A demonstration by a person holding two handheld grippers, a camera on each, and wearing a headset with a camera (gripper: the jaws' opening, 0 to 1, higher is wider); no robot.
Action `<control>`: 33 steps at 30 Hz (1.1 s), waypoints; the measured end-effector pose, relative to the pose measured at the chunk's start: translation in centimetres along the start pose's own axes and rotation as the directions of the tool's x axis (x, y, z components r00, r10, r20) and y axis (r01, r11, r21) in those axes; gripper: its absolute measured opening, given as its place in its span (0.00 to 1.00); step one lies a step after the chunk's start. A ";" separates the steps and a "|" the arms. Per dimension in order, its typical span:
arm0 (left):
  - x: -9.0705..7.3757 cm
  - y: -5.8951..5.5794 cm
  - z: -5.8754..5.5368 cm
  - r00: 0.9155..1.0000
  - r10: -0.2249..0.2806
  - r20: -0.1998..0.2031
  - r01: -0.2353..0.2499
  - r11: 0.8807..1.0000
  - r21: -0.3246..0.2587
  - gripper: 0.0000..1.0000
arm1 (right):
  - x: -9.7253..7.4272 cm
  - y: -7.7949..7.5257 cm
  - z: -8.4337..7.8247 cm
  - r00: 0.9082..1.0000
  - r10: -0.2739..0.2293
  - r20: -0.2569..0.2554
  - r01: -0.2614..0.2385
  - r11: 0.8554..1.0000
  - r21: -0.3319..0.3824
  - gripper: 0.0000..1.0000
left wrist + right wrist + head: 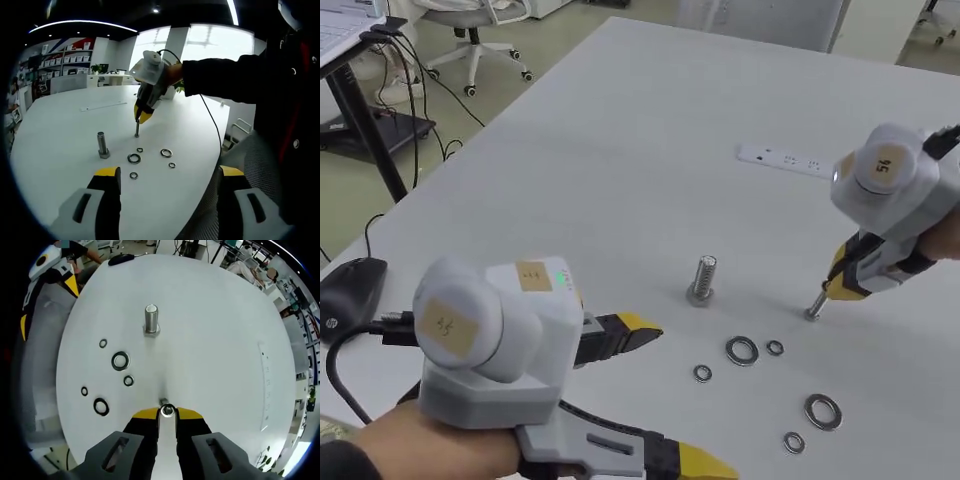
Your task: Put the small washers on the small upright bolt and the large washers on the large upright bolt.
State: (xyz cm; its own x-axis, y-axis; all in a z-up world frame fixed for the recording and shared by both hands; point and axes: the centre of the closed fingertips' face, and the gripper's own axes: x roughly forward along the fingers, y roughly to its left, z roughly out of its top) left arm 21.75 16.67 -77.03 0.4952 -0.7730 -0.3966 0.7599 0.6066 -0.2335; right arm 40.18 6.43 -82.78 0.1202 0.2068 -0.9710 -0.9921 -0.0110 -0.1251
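The large bolt (703, 278) (151, 320) stands upright mid-table. To its right stands the small bolt (814, 306) (137, 131). My right gripper (837, 284) (167, 412) hangs over the small bolt's top, shut on what looks like a small washer (167, 411). Loose on the table lie two large washers (742, 350) (823, 411) and three small washers (775, 347) (702, 373) (794, 441). My left gripper (672, 393) (169, 172) hovers open at the near left, short of the washers, holding nothing.
A white power strip (785, 158) lies at the far right of the white table (620, 170). A black mouse (350, 285) with its cable sits at the left edge. An office chair (470, 30) and a desk frame stand on the floor beyond.
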 end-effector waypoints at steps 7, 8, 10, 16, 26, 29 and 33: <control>0.0 0.0 0.0 1.000 0.001 0.000 -0.001 1.000 -0.004 0.78 | 0.7 0.0 -0.1 1.000 0.010 -0.012 -0.010 1.000 -0.003 0.13; 0.0 0.0 0.0 1.000 0.000 0.002 0.000 1.000 -0.008 0.78 | 0.8 0.1 -0.1 1.000 0.015 -0.013 -0.015 1.000 -0.003 0.13; 0.0 0.1 0.0 1.000 0.004 0.000 -0.004 1.000 -0.006 0.78 | 1.1 0.2 -0.2 1.000 0.021 -0.015 -0.021 1.000 -0.002 0.13; 0.1 0.1 -0.1 1.000 0.004 -0.003 -0.004 1.000 -0.009 0.78 | 2.1 0.3 -0.5 0.999 0.033 -0.024 -0.033 0.999 0.001 0.13; 0.1 0.2 -0.3 1.000 0.008 -0.007 -0.008 1.000 -0.017 0.78 | 3.6 0.7 -0.9 0.999 0.044 -0.027 -0.044 0.999 0.005 0.13; 0.1 0.2 -0.3 1.000 0.008 -0.008 -0.009 1.000 -0.019 0.78 | 3.7 0.7 -1.0 0.999 0.045 -0.025 -0.045 0.999 0.005 0.13; 0.2 0.1 -0.4 1.000 0.006 -0.011 -0.006 1.000 -0.022 0.78 | 4.0 0.7 -1.0 0.999 0.047 -0.026 -0.047 0.999 0.004 0.13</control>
State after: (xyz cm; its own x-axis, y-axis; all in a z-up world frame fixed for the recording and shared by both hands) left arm 21.80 16.69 -77.46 0.4948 -0.7676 -0.4073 0.7477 0.6150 -0.2506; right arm 39.96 6.23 -86.93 0.0745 0.1805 -0.9807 -0.9968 -0.0162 -0.0787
